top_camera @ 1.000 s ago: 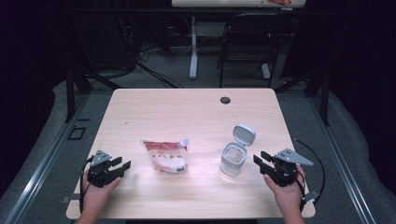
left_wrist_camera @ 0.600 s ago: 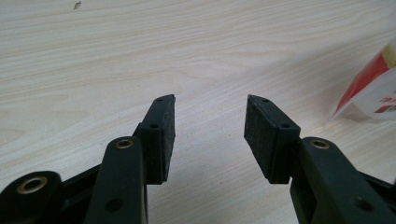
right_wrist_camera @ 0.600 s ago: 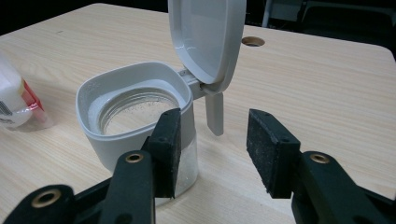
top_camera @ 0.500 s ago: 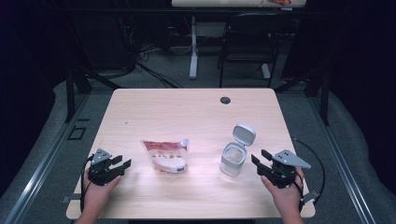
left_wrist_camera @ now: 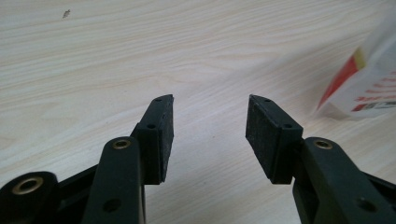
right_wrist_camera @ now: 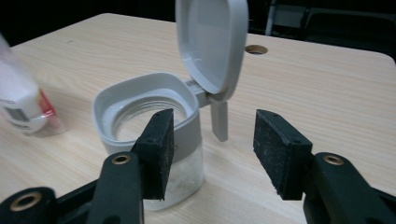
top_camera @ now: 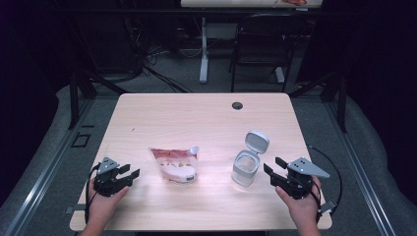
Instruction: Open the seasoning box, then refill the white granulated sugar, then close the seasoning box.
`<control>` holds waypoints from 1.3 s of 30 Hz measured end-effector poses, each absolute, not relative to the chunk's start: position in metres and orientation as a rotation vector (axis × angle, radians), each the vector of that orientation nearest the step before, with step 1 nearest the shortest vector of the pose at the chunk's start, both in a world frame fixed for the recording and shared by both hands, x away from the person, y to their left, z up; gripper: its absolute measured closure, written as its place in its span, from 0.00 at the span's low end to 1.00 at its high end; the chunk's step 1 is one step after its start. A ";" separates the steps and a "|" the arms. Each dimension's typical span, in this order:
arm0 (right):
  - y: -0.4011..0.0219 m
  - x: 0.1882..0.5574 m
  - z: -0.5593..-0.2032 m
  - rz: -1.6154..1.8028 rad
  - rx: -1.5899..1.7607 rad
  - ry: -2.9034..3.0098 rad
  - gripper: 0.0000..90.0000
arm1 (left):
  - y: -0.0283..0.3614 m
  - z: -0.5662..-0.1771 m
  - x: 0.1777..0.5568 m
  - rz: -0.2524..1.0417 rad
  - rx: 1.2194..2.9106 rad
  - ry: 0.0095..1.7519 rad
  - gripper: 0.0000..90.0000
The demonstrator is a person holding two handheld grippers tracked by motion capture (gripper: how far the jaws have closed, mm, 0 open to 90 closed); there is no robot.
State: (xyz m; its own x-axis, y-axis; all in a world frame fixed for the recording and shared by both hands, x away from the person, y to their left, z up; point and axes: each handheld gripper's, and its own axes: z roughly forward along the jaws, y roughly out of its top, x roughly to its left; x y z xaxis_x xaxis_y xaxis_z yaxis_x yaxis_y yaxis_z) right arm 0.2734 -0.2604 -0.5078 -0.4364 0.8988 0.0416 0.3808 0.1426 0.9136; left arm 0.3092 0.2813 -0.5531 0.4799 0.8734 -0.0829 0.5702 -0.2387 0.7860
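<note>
Pouch (top_camera: 174, 164) and clear jar (top_camera: 244, 167) are lying and standing on the worktop (top_camera: 196, 118), the pouch flat at about six o'clock of its centre, the jar upright toward four o'clock with its grey flip lid (top_camera: 257, 142) tilted open behind the mouth. The left claw (top_camera: 129, 175) is resting near the front edge at eight o'clock, jaws spread over bare wood, having just been opening a little further, with the pouch's red-and-white corner (left_wrist_camera: 369, 84) off to its right and nothing between the pads. The right claw (top_camera: 272, 168) is waiting just beside the jar, jaws spread wide and pinching nothing; in the right gripper view the jar's grey collar (right_wrist_camera: 140, 102) is sitting ahead and left of the gap. Judging from this, the step is probably the approach before filling the jar from the pouch. Doing it well would mean bringing the right claw level onto the jar's body below the collar, clear of the lid hinge (right_wrist_camera: 212, 100), while the left claw takes the pouch by an edge rather than its middle, so the contents are not being squeezed.
</note>
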 end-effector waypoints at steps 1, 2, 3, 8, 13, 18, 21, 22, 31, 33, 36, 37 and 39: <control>-0.259 0.273 -0.507 1.272 1.216 1.904 0.52 | 0.280 -0.552 0.308 0.483 1.940 1.196 0.58; -0.259 0.272 -0.506 1.272 1.213 1.908 0.52 | 0.279 -0.550 0.308 0.482 1.943 1.189 0.58; -0.257 0.272 -0.504 1.279 1.206 1.911 0.52 | 0.279 -0.548 0.307 0.471 1.946 1.188 0.58; -0.251 0.269 -0.490 1.290 1.171 1.919 0.52 | 0.276 -0.531 0.310 0.446 1.957 1.167 0.59; -0.241 0.271 -0.479 1.269 1.114 1.997 0.59 | 0.277 -0.505 0.310 0.453 1.928 1.120 0.60; -0.229 0.274 -0.472 1.197 1.071 2.078 0.64 | 0.273 -0.490 0.312 0.436 1.949 1.125 0.64; -0.224 0.276 -0.466 1.194 1.059 2.094 0.69 | 0.269 -0.481 0.314 0.431 1.953 1.106 0.68; -0.223 0.277 -0.464 1.195 1.057 2.097 0.70 | 0.267 -0.478 0.315 0.420 1.958 1.089 0.68; -0.206 0.289 -0.445 1.162 1.014 2.160 0.77 | 0.253 -0.448 0.320 0.385 1.981 1.009 0.65; -0.202 0.291 -0.442 1.162 1.000 2.182 0.77 | 0.251 -0.444 0.321 0.386 2.002 0.987 0.65; -0.196 0.295 -0.439 1.161 0.987 2.204 0.78 | 0.247 -0.439 0.321 0.373 2.008 0.959 0.66; -0.193 0.296 -0.438 1.155 0.980 2.213 0.78 | 0.246 -0.437 0.321 0.372 2.011 0.951 0.66; -0.189 0.298 -0.436 1.163 0.968 2.219 0.78 | 0.244 -0.435 0.321 0.374 2.023 0.943 0.67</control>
State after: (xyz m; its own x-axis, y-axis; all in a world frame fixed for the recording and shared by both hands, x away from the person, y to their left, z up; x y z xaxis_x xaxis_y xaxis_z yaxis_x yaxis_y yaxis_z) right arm 0.2984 -0.1894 -0.4361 -0.6516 0.7556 -0.0677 0.3744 0.3979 0.8376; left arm 0.3208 0.2436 -0.4351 0.6707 0.7375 -0.0790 0.4833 -0.3537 0.8008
